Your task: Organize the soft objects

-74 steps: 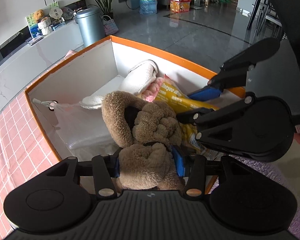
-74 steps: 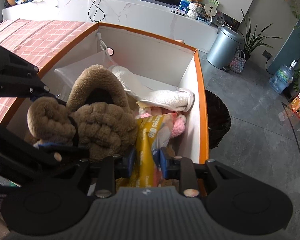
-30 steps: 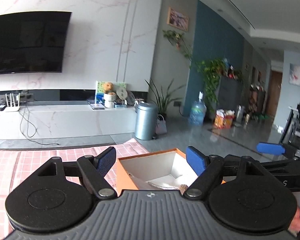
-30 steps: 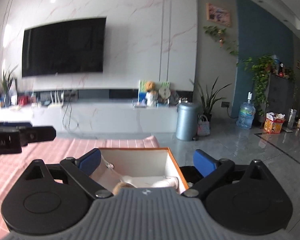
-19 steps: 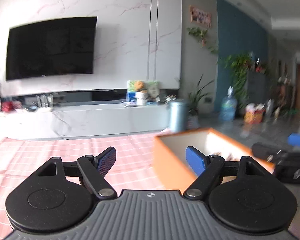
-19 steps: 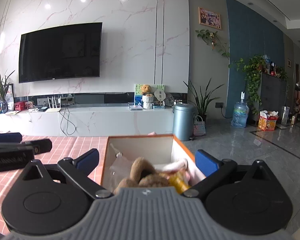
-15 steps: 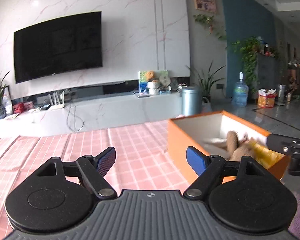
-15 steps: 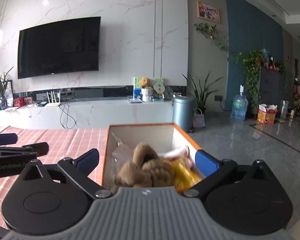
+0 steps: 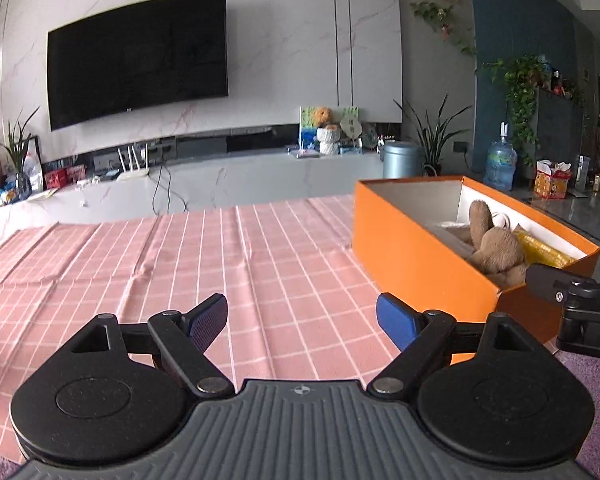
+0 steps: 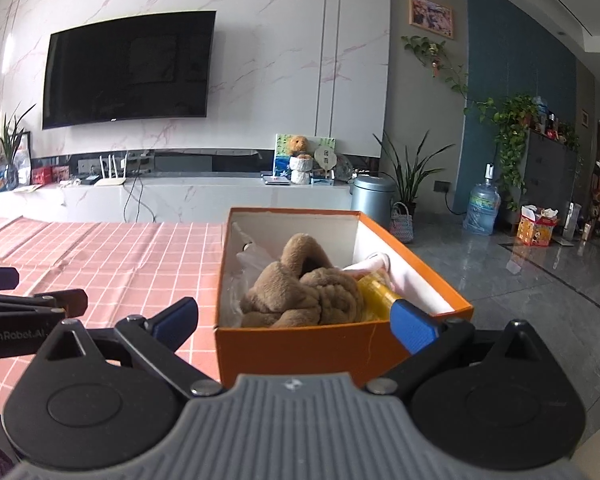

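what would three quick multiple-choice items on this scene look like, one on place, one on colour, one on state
1. Where is the brown plush toy?
A. inside the box
B. on the cloth
C. on the floor

2. What colour is the box outside?
A. blue
B. orange
C. green

3. How is the right gripper?
A. shut on the toy
B. shut on nothing
C. open, holding nothing

Key: 1 A, it lies within the box walls; 2 B, its outer walls are orange; 3 C, its blue fingers stand wide apart with nothing gripped.
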Motion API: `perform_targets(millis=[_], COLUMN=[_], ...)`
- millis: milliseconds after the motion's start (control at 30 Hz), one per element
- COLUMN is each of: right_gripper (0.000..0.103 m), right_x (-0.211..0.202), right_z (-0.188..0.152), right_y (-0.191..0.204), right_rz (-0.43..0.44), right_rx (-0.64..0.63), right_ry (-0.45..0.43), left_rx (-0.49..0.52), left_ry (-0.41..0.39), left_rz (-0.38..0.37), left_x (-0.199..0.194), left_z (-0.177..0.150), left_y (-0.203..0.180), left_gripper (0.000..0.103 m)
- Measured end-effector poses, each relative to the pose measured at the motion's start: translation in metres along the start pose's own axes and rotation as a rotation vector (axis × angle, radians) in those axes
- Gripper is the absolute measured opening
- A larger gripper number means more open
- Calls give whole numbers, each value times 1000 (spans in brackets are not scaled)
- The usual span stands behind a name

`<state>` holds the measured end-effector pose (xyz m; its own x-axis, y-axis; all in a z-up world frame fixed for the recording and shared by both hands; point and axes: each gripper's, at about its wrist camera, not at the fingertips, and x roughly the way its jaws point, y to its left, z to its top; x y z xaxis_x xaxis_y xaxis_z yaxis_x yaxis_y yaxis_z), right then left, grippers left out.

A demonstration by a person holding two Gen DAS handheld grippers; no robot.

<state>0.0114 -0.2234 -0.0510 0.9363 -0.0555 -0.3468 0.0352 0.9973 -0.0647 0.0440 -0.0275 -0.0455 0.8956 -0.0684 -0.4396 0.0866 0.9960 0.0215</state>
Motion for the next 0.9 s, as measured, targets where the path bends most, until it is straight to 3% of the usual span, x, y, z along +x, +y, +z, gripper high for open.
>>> perform_targets(millis=[233,900], right_gripper=[100,100], right_x=[0,0], right_z=[-5,-6], right_y=[3,1], right_rz=[5,2], right_rx=[-8,17], right_ry=[19,33], left_rx=[-30,-30], left_ry=[59,66], left_rz=[11,16], left_x=[5,0], left_z=[-6,-6], left_y=[2,2], left_gripper=[99,99])
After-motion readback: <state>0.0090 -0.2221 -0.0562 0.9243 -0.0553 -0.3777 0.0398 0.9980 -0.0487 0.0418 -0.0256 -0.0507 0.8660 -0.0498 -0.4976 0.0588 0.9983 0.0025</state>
